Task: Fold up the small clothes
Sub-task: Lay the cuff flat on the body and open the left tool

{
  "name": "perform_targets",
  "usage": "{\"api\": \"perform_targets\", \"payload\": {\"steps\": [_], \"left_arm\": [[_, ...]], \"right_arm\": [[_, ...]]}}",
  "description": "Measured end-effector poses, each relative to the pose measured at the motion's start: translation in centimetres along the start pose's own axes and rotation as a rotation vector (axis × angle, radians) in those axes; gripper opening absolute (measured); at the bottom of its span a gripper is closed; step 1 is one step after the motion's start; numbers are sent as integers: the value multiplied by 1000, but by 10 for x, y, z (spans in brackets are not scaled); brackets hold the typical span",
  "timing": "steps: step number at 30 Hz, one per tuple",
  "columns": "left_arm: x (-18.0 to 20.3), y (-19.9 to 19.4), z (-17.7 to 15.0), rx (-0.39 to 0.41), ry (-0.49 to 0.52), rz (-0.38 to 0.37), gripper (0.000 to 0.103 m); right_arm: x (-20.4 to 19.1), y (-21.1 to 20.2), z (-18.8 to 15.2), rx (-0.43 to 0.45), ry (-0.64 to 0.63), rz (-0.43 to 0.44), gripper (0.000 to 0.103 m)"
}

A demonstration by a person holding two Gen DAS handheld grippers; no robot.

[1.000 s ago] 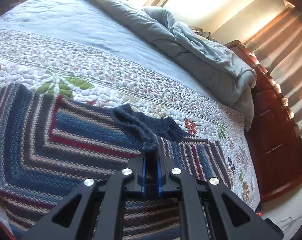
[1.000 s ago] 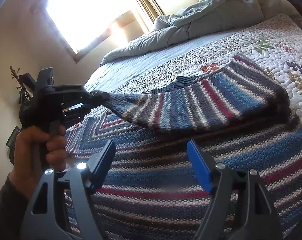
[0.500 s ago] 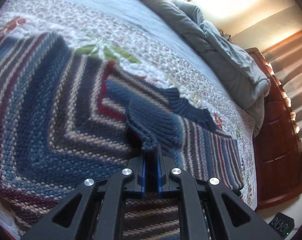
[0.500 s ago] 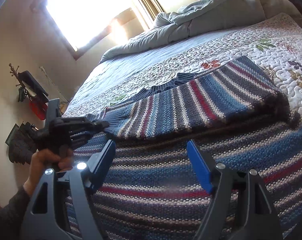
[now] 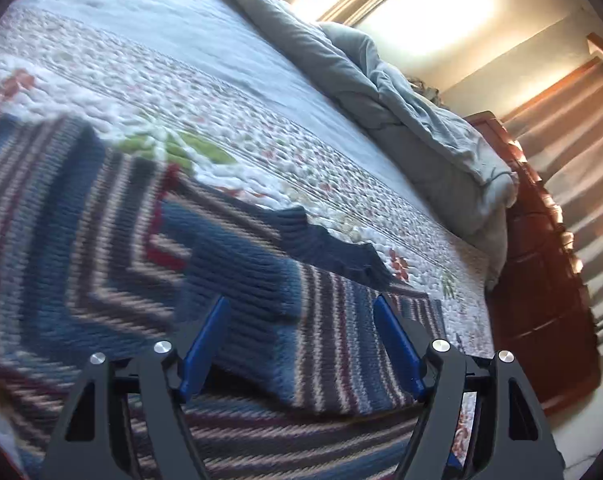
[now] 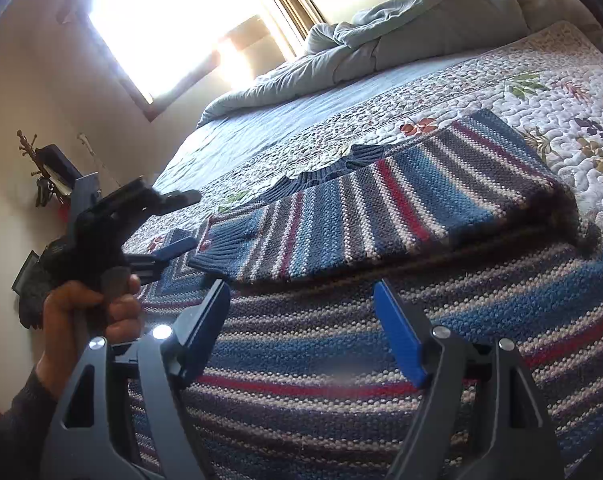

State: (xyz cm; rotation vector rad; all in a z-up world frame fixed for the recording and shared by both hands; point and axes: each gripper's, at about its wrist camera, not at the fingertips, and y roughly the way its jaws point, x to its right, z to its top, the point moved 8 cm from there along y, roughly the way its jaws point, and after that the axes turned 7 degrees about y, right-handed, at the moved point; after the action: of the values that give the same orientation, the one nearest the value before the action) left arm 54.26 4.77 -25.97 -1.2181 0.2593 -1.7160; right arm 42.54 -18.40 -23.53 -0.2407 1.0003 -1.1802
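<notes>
A striped knit sweater (image 6: pixel 341 360) in blue, red, grey and cream lies on the bed. Its sleeve (image 6: pixel 361 216) is folded across the body, the dark blue ribbed cuff (image 6: pixel 225 244) resting on the chest. In the left wrist view the sweater (image 5: pixel 81 248) fills the lower left, the cuff (image 5: pixel 245 276) lying just ahead of the fingers. My left gripper (image 5: pixel 301 312) is open and empty above the cuff; it also shows in the right wrist view (image 6: pixel 181 220), held in a hand. My right gripper (image 6: pixel 301 292) is open and empty over the sweater's lower body.
A floral quilt (image 5: pixel 301 160) covers the bed. A crumpled grey duvet (image 6: pixel 381 40) lies at the head. A dark wooden bed frame (image 5: pixel 541 280) and curtains stand to the right in the left wrist view. A bright window (image 6: pixel 173 20) is behind the bed.
My left gripper carried the sleeve cuff across and down onto the sweater's chest, then opened and let it go. The sleeve now lies flat. My right gripper stayed open and still.
</notes>
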Motion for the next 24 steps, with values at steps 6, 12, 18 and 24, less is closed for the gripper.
{"api": "perform_targets", "payload": {"steps": [6, 12, 18, 24], "left_arm": [[-18, 33, -16, -84, -41, -22, 75], [-41, -5, -7, -56, -49, 34, 77], [-94, -82, 14, 55, -103, 112, 83], [-180, -177, 41, 214, -193, 246, 92]], "right_arm": [[-1, 2, 2, 0, 0, -5, 76], [-7, 9, -5, -20, -22, -13, 76], [-9, 10, -7, -18, -32, -19, 77], [-12, 15, -11, -30, -48, -28, 78]]}}
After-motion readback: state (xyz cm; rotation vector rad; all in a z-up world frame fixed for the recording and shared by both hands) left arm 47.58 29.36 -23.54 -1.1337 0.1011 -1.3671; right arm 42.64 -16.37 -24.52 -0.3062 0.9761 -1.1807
